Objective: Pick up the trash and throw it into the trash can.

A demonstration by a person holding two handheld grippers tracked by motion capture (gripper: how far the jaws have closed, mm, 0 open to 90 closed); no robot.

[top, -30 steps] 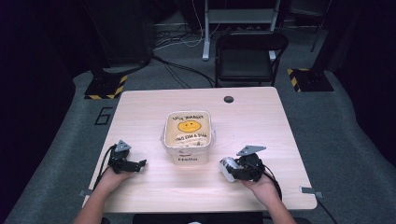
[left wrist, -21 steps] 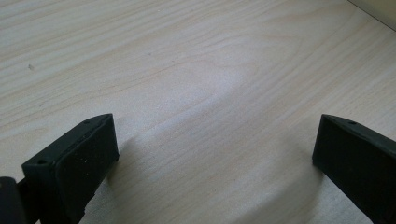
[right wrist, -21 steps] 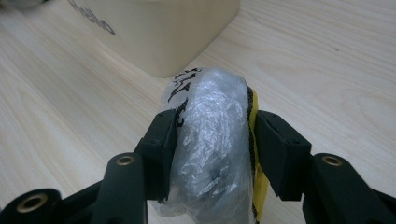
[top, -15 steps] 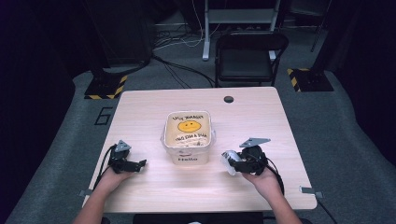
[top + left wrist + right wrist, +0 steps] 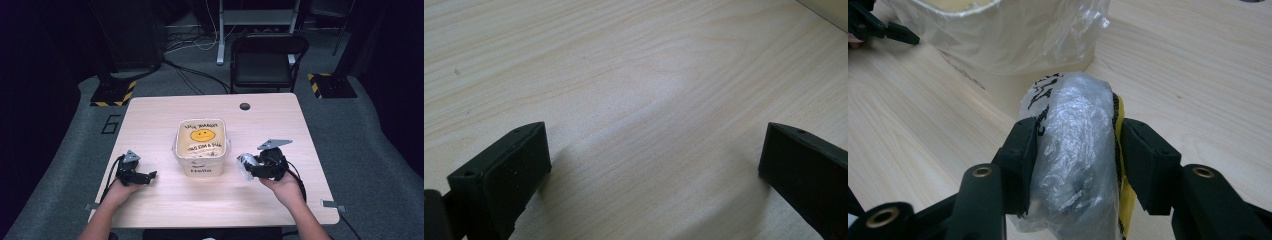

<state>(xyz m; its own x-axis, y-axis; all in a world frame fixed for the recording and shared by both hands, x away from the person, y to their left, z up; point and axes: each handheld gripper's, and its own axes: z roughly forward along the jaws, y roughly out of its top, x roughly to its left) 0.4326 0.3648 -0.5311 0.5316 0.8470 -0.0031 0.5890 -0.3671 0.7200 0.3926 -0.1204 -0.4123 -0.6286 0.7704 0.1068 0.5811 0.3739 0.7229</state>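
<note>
My right gripper has its two black jaws pressed against a crinkled clear-plastic roll with black lettering and a yellow edge showing on one side; the film is glossy and wrinkled, the roll rounded. In the high view I see that roll held above the pale wood-grain table, just to the right of the cream square plastic tub lined with a thin clear bag and printed with a yellow smiley face and "Hello". My left gripper rests low over the table to the tub's left, well apart from it, and its matte black jaws stand wide with bare, smooth wood between them.
</note>
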